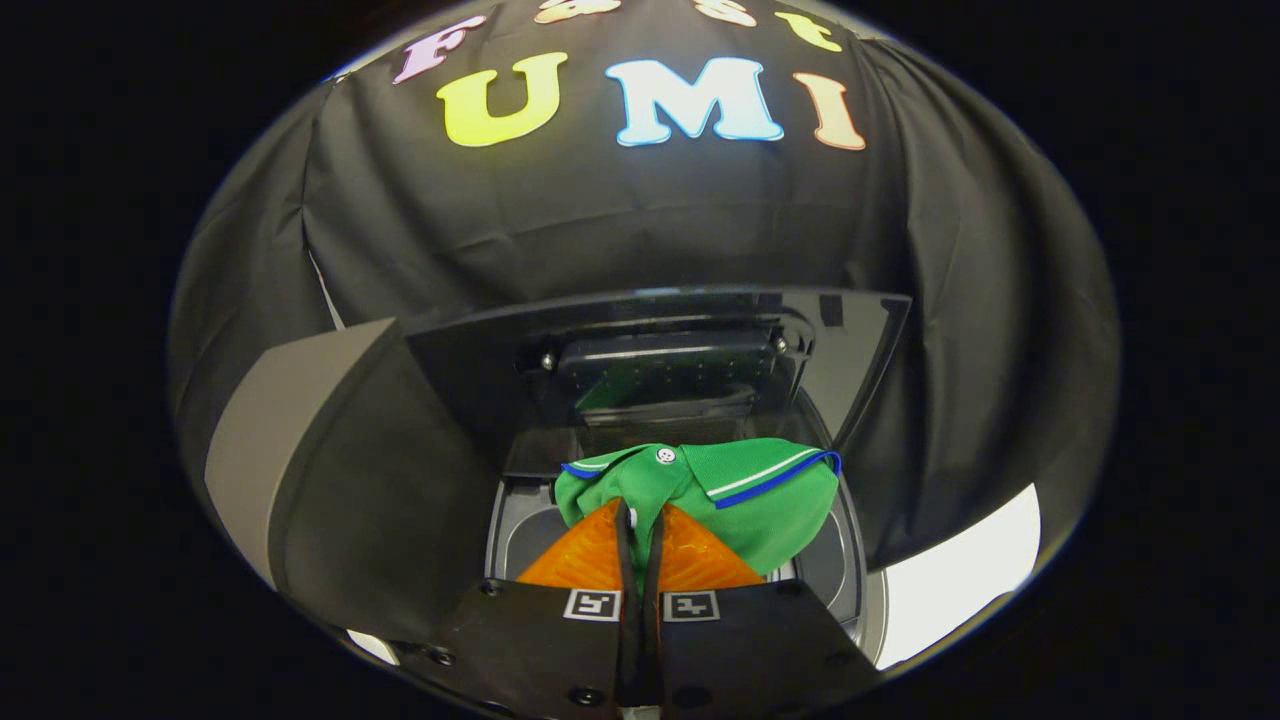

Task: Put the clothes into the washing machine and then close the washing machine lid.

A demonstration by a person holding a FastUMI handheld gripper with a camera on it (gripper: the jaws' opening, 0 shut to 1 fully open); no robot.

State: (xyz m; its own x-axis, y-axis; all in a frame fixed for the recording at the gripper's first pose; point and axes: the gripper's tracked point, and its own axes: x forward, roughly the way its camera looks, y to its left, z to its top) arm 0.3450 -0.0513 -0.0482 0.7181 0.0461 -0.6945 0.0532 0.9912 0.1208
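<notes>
gripper (pixel 640 520) clamped on green shirt (pixel 740 495), held just ahead, over open washing machine (pixel 520 530) w/ lid (pixel 480 370) up.

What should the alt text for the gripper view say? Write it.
The tongs are shut on a green shirt, holding it above the washer's opening. The washer lid stands open behind it.

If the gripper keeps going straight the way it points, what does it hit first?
The gripper is shut on the green polo shirt, held over the washing machine's tub opening. Straight ahead, it would probably first meet the raised lid behind the shirt, though depth is unclear.
</notes>
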